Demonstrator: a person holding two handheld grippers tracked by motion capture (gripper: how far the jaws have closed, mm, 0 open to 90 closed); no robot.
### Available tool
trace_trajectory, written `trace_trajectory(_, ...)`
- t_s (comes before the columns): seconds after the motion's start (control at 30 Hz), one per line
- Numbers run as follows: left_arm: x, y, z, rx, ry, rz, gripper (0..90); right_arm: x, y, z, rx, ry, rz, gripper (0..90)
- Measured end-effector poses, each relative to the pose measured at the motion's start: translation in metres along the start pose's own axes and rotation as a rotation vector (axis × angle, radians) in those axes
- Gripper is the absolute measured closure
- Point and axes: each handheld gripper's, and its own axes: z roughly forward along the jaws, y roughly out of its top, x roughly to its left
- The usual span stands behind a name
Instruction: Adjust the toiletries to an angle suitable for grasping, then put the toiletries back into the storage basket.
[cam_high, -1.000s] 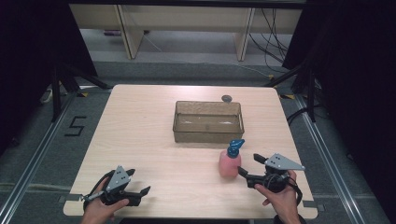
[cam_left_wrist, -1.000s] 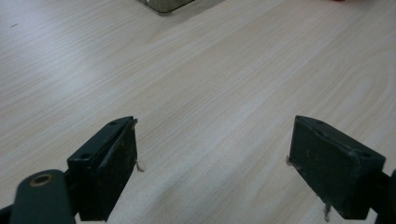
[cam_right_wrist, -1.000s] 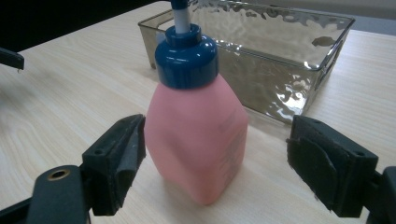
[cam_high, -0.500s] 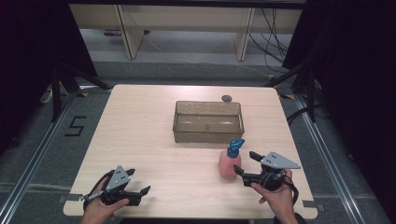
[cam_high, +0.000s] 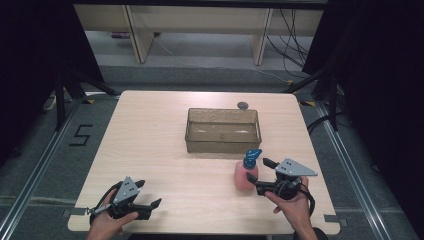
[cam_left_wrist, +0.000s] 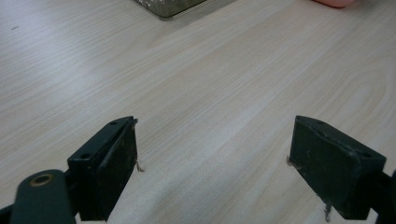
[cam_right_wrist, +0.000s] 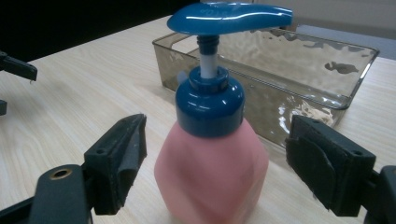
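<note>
- I had brought the right tongs (cam_high: 261, 174) in on the pink soap bottle (cam_high: 246, 176) over the last second; a second earlier they sat a little off its side, and at this moment the bottle stood between the two black jaws, as the right gripper view (cam_right_wrist: 212, 172) made plain.
- The jaws were spread wide, with a gap showing on each side of the bottle's (cam_right_wrist: 211, 158) body, so nothing was pinched yet; I judged the closing squeeze to be the step in hand.
- The bottle stood upright on the bench (cam_high: 150, 135) near its right front part, its blue pump head (cam_right_wrist: 229, 18) up, just in front of the near right corner of the clear plastic bin (cam_high: 223, 130) and apart from it.
- The bottle had not shifted across that second; only my right hand (cam_high: 292, 207) had crept in.
- The left tongs (cam_high: 150, 194) rested low at the bench's front left, spread and empty over bare wood (cam_left_wrist: 212, 154), well apart from the bottle and as they had been a second before.
- A small dark round thing (cam_high: 243, 105) lay behind the bin; I could not tell what it was.
- As I read it, the approach was about done and the lift still ahead; the bottle's rounded, tapering body could slip or tip if the jaws closed too high, near the collar.
</note>
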Motion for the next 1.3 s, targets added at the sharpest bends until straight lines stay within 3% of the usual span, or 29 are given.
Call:
trace_trajectory(0.03,0.0,0.0,0.0,0.002,-0.001,0.0,14.8,-0.002,0.001,0.001,-0.009,-0.005,-0.025,21.2)
trace_trajectory(0.17,0.0,0.001,0.0,-0.007,0.0,-0.007,14.8,-0.002,0.002,0.005,-0.009,0.004,-0.035,21.3)
trace_trajectory(0.23,0.0,0.001,0.0,-0.017,-0.003,-0.007,14.8,0.001,0.003,0.006,0.007,0.015,-0.007,21.3)
trace_trajectory(0.27,0.0,0.001,0.0,-0.016,-0.001,-0.006,14.8,-0.001,0.004,0.008,-0.009,0.016,-0.04,21.3)
trace_trajectory(0.3,0.0,0.001,-0.001,-0.013,0.002,-0.005,14.8,0.002,0.004,0.009,-0.004,0.018,-0.005,21.4)
trace_trajectory(0.33,0.0,0.001,-0.001,-0.016,0.002,-0.007,14.8,0.0,0.005,0.011,-0.015,0.02,-0.039,21.6)
trace_trajectory(0.37,0.001,0.001,-0.001,-0.019,-0.004,-0.007,14.8,0.002,0.005,0.011,-0.002,0.024,-0.018,21.6)
trace_trajectory(0.4,0.002,0.002,-0.001,-0.012,-0.001,0.007,14.8,0.0,0.005,0.014,-0.014,0.023,-0.046,21.6)
trace_trajectory(0.43,0.001,0.002,-0.001,-0.015,-0.005,0.002,14.8,0.002,0.005,0.015,-0.006,0.028,-0.023,21.6)
trace_trajectory(0.5,0.0,0.002,-0.001,-0.016,-0.008,0.002,14.8,0.001,0.006,0.017,-0.015,0.028,-0.051,21.6)
trace_trajectory(0.63,0.0,0.001,-0.001,-0.012,-0.011,0.002,14.8,0.004,0.008,0.018,0.005,0.02,-0.023,21.6)
trace_trajectory(0.7,0.0,0.002,-0.001,-0.014,-0.006,0.0,14.8,0.002,0.009,0.02,-0.003,0.015,-0.064,21.6)
trace_trajectory(0.73,0.0,0.002,-0.001,-0.015,-0.006,-0.001,14.8,0.004,0.009,0.021,0.001,0.023,-0.042,21.6)
trace_trajectory(0.77,0.0,0.002,-0.001,-0.016,-0.007,-0.001,14.8,0.002,0.01,0.022,-0.007,0.022,-0.065,21.6)
trace_trajectory(0.83,0.0,0.002,-0.001,-0.012,-0.011,0.002,14.8,0.004,0.01,0.024,-0.001,0.023,-0.054,21.7)
trace_trajectory(0.87,-0.001,0.002,-0.001,-0.009,-0.004,0.003,14.8,0.002,0.01,0.025,-0.01,0.024,-0.082,21.7)
trace_trajectory(0.97,-0.001,0.001,0.0,-0.022,-0.004,0.0,14.8,0.003,0.011,0.028,0.003,0.024,-0.072,22.3)
trace_trajectory(1.03,-0.001,0.002,-0.001,-0.009,-0.007,0.001,14.8,0.001,0.011,0.03,0.003,0.011,-0.077,23.5)
trace_trajectory(1.07,-0.001,0.002,-0.001,-0.009,-0.007,0.001,14.8,0.001,0.01,0.031,0.003,0.007,-0.057,25.1)
trace_trajectory(1.17,0.0,0.002,-0.001,-0.009,-0.012,0.016,14.8,-0.003,0.011,0.033,-0.005,0.004,-0.085,28.5)
trace_trajectory(1.27,-0.001,0.001,-0.001,-0.016,-0.01,-0.006,14.8,-0.004,0.01,0.035,-0.002,0.032,-0.037,32.1)
trace_trajectory(1.3,-0.001,0.001,0.0,-0.023,-0.003,-0.007,14.8,-0.006,0.011,0.035,-0.001,0.021,-0.06,33.8)
